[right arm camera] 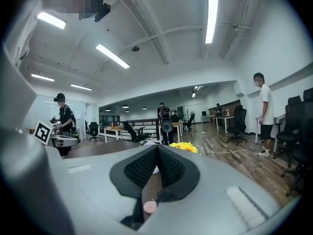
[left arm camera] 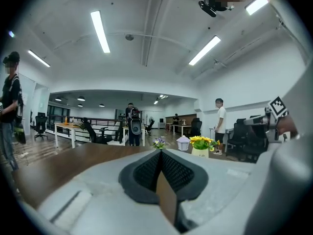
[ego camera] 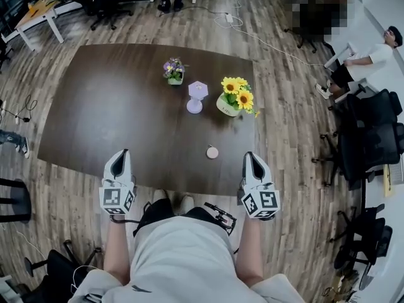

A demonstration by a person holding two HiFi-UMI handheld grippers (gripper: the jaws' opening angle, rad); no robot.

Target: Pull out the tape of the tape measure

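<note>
The tape measure is a small round pinkish case lying on the dark table, near its front edge. It also shows low between the jaws in the right gripper view, as the pink tape measure. My left gripper hovers over the front edge, well left of it, shut and empty. My right gripper is a short way right of the case, also shut with nothing held. In the gripper views the left gripper and right gripper have their black pads pressed together.
Further back on the table stand a small purple flower pot, a lavender lantern-shaped ornament and a sunflower pot. Black office chairs crowd the right side. People stand and sit around the room.
</note>
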